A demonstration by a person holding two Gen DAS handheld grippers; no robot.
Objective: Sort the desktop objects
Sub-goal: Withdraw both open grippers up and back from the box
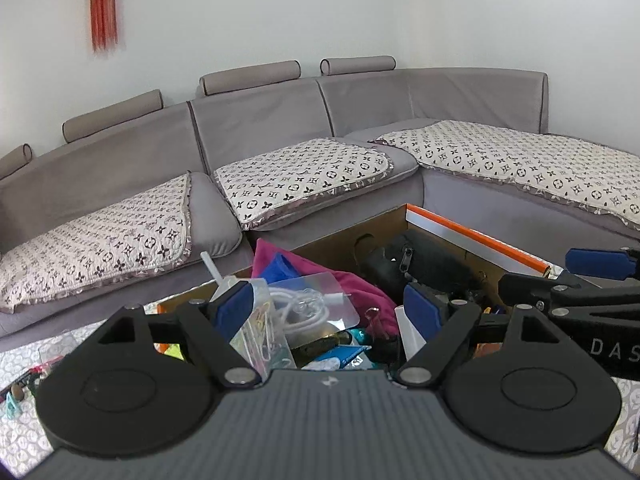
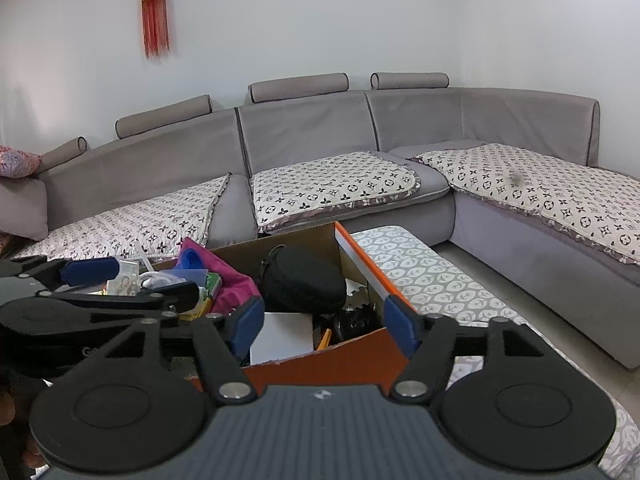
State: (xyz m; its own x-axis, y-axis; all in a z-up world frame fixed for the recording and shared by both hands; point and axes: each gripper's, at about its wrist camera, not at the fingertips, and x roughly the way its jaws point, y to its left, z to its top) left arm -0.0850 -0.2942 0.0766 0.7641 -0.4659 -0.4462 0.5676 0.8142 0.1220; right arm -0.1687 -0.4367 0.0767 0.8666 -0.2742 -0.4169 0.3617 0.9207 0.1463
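I have both grippers poised over an orange cardboard box (image 2: pixel 352 356) with a brown inside, packed with desk clutter. My left gripper (image 1: pixel 330 308) stands wide open with nothing pinched; its blue pads (image 1: pixel 422 308) flank a clear plastic case of coloured paper clips (image 1: pixel 262 332) and a coiled white cable under a clear plastic sheet (image 1: pixel 308 304), and I cannot tell whether the left pad touches the case. Behind those lies a crumpled magenta cloth (image 1: pixel 356 284) with a blue piece on it, and further right a black zipped pouch (image 1: pixel 404 264).

My right gripper (image 2: pixel 324 326) is parted about halfway and grips nothing. Between its pads, down in the box, I see a white rectangular card or small box (image 2: pixel 282 342) and, just beside it, a yellow pencil (image 2: pixel 324 340). A rounded black hard-shell case (image 2: pixel 304 280) sits behind them against the brown wall. The right gripper's right pad is just beside the box's orange-and-white edge.

The box rests on a table with a grey leaf-patterned cloth (image 2: pixel 432 276). Beyond it stands a grey corner sofa with patterned cream seat pads (image 2: pixel 332 188), and a red tasselled knot ornament (image 2: pixel 154 8) hangs on the white wall.
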